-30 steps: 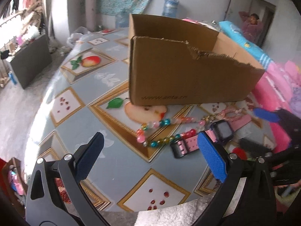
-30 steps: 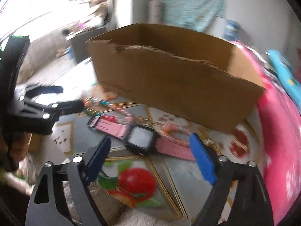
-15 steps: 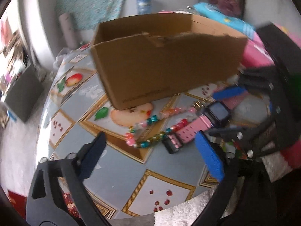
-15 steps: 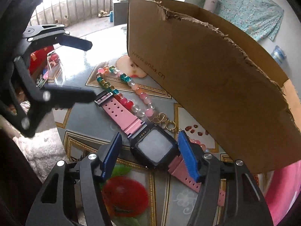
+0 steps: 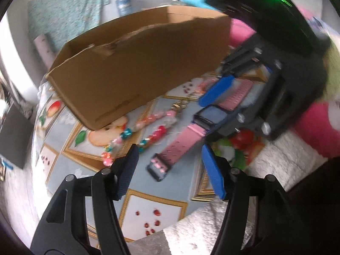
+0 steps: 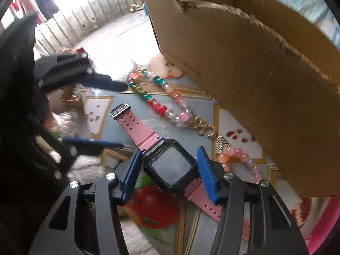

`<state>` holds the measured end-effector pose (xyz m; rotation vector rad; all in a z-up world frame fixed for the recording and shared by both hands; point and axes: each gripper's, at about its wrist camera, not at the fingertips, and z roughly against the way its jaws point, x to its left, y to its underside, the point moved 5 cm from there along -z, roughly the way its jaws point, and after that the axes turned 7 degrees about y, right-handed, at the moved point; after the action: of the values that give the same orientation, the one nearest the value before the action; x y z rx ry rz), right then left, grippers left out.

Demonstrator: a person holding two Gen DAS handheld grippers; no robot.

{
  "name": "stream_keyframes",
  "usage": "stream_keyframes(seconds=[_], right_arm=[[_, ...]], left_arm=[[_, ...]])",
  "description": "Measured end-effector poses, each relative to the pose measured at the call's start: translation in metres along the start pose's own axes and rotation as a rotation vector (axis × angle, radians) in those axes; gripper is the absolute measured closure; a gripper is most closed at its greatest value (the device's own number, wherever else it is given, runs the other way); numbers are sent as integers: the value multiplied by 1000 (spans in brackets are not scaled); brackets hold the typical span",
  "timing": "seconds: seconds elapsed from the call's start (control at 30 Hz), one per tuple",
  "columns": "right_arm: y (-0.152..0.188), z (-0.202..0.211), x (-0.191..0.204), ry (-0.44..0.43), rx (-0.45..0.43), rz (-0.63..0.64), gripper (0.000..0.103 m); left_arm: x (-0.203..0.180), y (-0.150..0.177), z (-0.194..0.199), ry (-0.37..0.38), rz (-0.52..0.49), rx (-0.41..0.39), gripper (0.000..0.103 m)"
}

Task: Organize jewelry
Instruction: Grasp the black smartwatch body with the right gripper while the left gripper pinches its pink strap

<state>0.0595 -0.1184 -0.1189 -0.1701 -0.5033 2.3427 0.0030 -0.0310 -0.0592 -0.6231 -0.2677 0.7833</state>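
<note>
A round table [image 6: 110, 42] under a glossy fruit-print cloth carries the work, in a cluttered room with a patterned curtain on the far wall. The right gripper [image 6: 169, 170] stands with its blue pads either side of the black case of the pink-strapped watch [image 6: 170, 167]; its jaws have just been closing, the near-left pad looks to be at the case edge and the right pad just beside it, but a firm clamp is not evident, so they read as still apart around the case. The left gripper [image 5: 170, 170] has also just been closing and its jaws are apart, with the buckle end of the strap lying on the cloth between and just beyond its pads, not touched. Outward from the watch, a beaded necklace [image 6: 161, 97] of pink, red and teal beads lies touching or just beside the strap, its gold clasp rings near the case. Beyond it stands an open cardboard box [image 6: 255, 74] with a torn upper edge, the likely destination. Risks, as judged: the right pads bear on a hard, smooth case and could slip or tip it on lifting; the strap could drag the necklace if the two are entangled, which cannot be confirmed; the two grippers work close together and could collide; the box's ragged near wall could snag the trailing strap.
</note>
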Motion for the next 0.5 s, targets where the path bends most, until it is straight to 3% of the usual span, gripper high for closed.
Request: stream_keyframes(seconds=[0.23,0.5], right_arm=[[-18,-13,-20,-200,85,-58,51],[-9,-13,-34,-264,68,-93,51]], left_arm=[[-24,-3,-14,-54,-140,34,60],[-19,-11,-36,-86,-163,68,91]])
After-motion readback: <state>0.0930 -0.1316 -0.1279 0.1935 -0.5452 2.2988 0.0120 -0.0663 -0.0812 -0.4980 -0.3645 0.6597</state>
